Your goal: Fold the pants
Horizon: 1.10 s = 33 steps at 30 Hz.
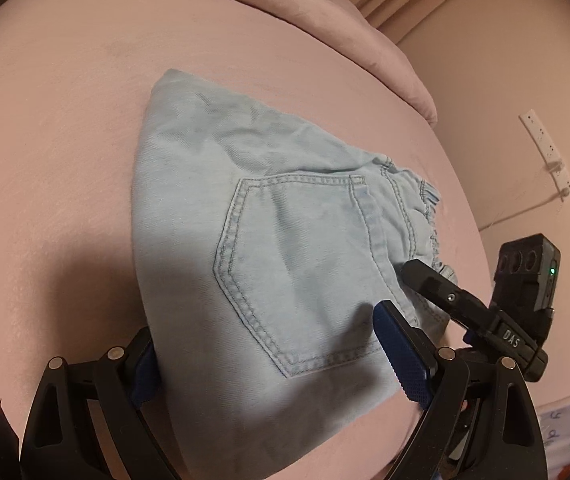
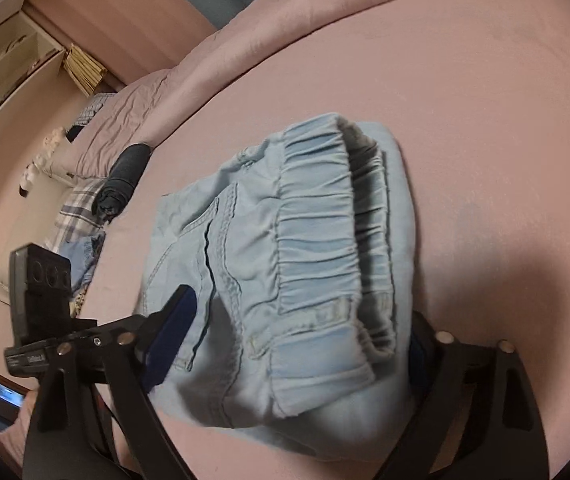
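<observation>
Lying folded on the pink bed (image 1: 65, 160), the pants (image 1: 269, 248) hid part of each tool. The left gripper (image 1: 273, 356) and right gripper (image 2: 301, 344) stood wide open around them (actual grip I cannot tell).

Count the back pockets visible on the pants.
1. A stitched back pocket lies on top of the folded pants, between the left gripper fingers. Another may be folded underneath, hidden.
</observation>
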Available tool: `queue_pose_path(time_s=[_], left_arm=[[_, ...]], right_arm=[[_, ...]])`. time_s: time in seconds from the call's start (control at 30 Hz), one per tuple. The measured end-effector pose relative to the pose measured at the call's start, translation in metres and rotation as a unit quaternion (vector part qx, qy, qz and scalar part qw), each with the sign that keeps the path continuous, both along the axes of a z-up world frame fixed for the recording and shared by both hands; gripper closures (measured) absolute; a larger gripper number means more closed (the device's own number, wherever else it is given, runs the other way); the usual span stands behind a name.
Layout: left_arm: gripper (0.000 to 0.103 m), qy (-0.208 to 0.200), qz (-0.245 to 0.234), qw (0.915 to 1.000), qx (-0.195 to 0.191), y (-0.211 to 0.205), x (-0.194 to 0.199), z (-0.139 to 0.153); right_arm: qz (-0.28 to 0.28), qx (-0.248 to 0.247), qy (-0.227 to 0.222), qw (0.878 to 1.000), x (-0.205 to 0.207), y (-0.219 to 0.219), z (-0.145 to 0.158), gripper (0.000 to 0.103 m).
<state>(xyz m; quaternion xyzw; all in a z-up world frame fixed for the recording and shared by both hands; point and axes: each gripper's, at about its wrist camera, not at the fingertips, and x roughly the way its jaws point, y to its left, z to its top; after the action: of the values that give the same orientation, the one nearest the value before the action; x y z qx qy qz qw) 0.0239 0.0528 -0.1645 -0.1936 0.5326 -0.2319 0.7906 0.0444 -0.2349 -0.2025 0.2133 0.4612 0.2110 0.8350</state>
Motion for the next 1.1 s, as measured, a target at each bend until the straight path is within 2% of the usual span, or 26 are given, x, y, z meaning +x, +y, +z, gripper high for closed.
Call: queue_pose_path(time_s=[0.03,0.1,0.17,0.23,0.43,0.6,0.8,0.87,0.97,1.1], left_arm=[[0.012,0.000,0.004,1.0000,0.000,0.001,0.000,0.000],[0.015,0.002,0.016,0.9999,0.000,0.001,-0.002,0.001],[0.022,0.002,0.027,0.9996,0.006,0.001,-0.003,0.002],[0.030,0.004,0.037,0.9992,0.017,0.002,-0.004,0.003],[0.056,0.005,0.049,0.9968,0.063,0.003,-0.008,0.006],[0.060,-0.011,0.040,0.9938,0.103,-0.003,-0.013,0.009],[0.070,-0.037,0.028,0.9886,0.143,-0.010,-0.020,0.015],[0.071,-0.041,0.027,0.9879,0.147,-0.011,-0.020,0.016],[0.079,-0.045,0.032,0.9878,0.146,-0.010,-0.022,0.018],[0.080,-0.049,0.031,0.9875,0.146,-0.012,-0.019,0.018]], right_arm=[[-0.002,0.000,-0.003,1.000,-0.001,-0.001,0.000,0.027],[-0.011,0.002,-0.005,1.000,-0.004,-0.009,-0.003,0.042],[-0.018,0.017,-0.002,1.000,-0.005,-0.018,-0.004,0.046],[-0.020,0.013,-0.004,1.000,-0.006,-0.017,-0.004,0.048],[-0.023,-0.052,-0.025,0.998,-0.010,0.000,0.008,0.051],[-0.023,-0.103,-0.050,0.993,-0.015,0.011,0.018,0.055],[-0.025,-0.123,-0.063,0.990,-0.017,0.012,0.023,0.059],[-0.024,-0.129,-0.068,0.989,-0.020,0.015,0.025,0.059],[-0.023,-0.140,-0.074,0.987,-0.022,0.017,0.027,0.060],[-0.031,-0.146,-0.078,0.986,-0.025,0.018,0.029,0.062]])
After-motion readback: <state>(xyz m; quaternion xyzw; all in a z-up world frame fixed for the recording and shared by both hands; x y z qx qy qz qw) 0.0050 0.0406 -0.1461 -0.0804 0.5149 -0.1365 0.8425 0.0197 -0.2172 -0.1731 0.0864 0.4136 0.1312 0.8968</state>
